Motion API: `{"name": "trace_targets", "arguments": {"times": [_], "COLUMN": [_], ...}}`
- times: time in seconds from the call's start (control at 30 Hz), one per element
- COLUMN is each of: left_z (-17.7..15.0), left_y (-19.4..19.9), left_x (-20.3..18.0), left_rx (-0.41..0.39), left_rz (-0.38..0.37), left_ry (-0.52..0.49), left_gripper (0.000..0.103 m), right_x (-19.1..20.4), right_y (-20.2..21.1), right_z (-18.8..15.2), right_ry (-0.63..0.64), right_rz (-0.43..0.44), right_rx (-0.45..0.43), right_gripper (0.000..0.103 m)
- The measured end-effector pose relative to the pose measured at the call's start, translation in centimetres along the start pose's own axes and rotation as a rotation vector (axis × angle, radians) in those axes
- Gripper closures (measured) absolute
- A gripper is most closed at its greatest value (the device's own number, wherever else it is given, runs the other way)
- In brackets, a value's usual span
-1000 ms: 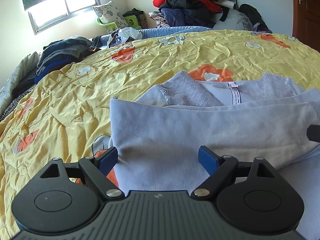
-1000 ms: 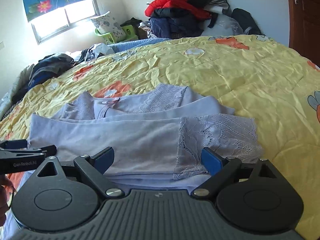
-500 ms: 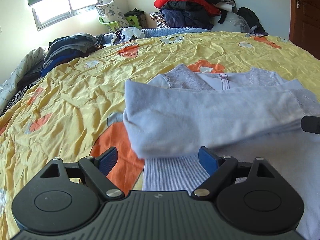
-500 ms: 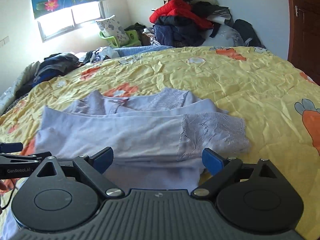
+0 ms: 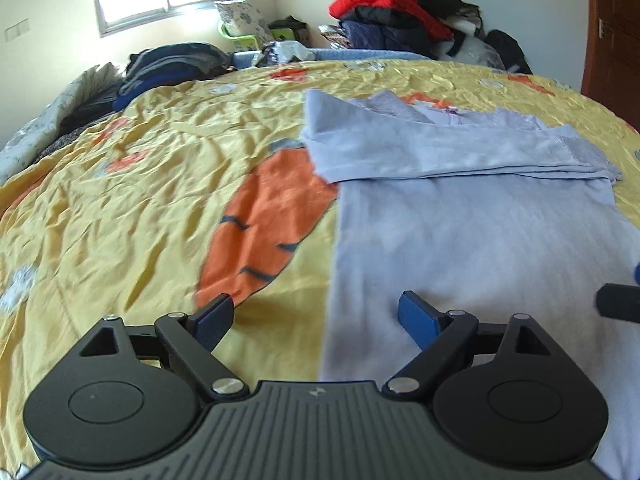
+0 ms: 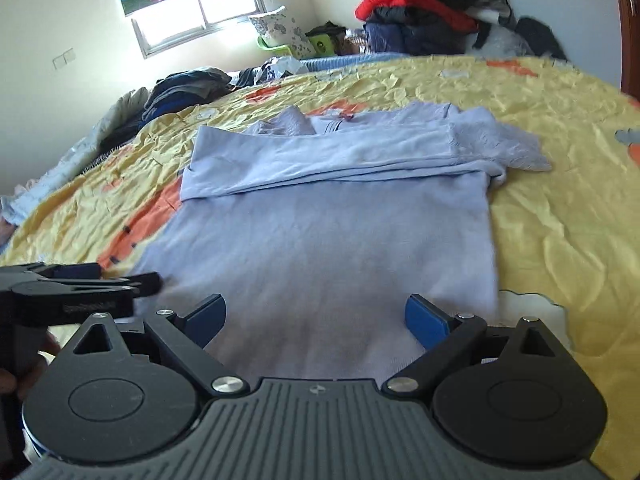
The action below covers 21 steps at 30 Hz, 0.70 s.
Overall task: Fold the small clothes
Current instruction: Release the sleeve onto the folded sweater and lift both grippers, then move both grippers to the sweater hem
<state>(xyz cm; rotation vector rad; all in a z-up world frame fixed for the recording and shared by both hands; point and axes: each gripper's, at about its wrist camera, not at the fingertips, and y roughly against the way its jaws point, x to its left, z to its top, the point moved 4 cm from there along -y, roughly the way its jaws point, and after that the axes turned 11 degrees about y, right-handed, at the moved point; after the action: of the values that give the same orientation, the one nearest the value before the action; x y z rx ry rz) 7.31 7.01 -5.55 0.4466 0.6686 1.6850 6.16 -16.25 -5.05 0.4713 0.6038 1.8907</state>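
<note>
Shirt [image 6: 320,232], one lilac piece, lies flat mid-bed on the yellow quilt [image 5: 120,200], its top part folded across. Two claws, left claw [image 5: 316,314] and right claw [image 6: 316,316], both spread wide and empty, over its near hem

**Hidden, cropped, blurred**

Near hem of shirt [image 6: 320,248] hidden behind right gripper [image 6: 316,320] body. Left gripper [image 6: 86,282] cut by left edge of right view, smeared with blur. Carrot print [image 5: 264,224] partly covered by shirt. Far clothes pile [image 6: 432,12] too soft to sort.
</note>
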Motion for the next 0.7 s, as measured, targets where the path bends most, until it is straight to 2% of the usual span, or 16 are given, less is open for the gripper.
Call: {"name": "trace_targets", "arguments": {"times": [0.1,0.2,0.27,0.33,0.43,0.7], "left_z": [-0.5,-0.7,-1.0,-1.2,-1.2,-1.3], "left_y": [0.5,0.7,0.7,0.7,0.6,0.8], "left_x": [1.6,2.8,3.0,3.0,3.2,4.5], "left_rx": [-0.008,-0.014,-0.041,-0.085,-0.080,-0.073], "left_rz": [0.003,-0.005,0.020,0.044,0.027,-0.027], "left_ry": [0.044,0.097,0.094,0.072,0.078,0.172], "left_gripper": [0.012,0.012,0.007,0.006,0.006,0.005], "right_x": [-0.4,-0.6,-0.2,0.2,0.2,-0.3], "right_y": [1.5,2.9,2.7,1.9,2.0,1.8], "right_z": [-0.3,-0.5,-0.9,-1.8,-2.0,-2.2], "right_ry": [-0.003,-0.082,-0.072,-0.023,-0.006,-0.016], "right_rz": [-0.072,0.010,0.037,-0.010,-0.077,-0.059], "right_rx": [-0.036,-0.103,-0.085,-0.058,-0.078,-0.086], "right_gripper": [0.008,0.007,0.007,0.007,0.006,0.005]}}
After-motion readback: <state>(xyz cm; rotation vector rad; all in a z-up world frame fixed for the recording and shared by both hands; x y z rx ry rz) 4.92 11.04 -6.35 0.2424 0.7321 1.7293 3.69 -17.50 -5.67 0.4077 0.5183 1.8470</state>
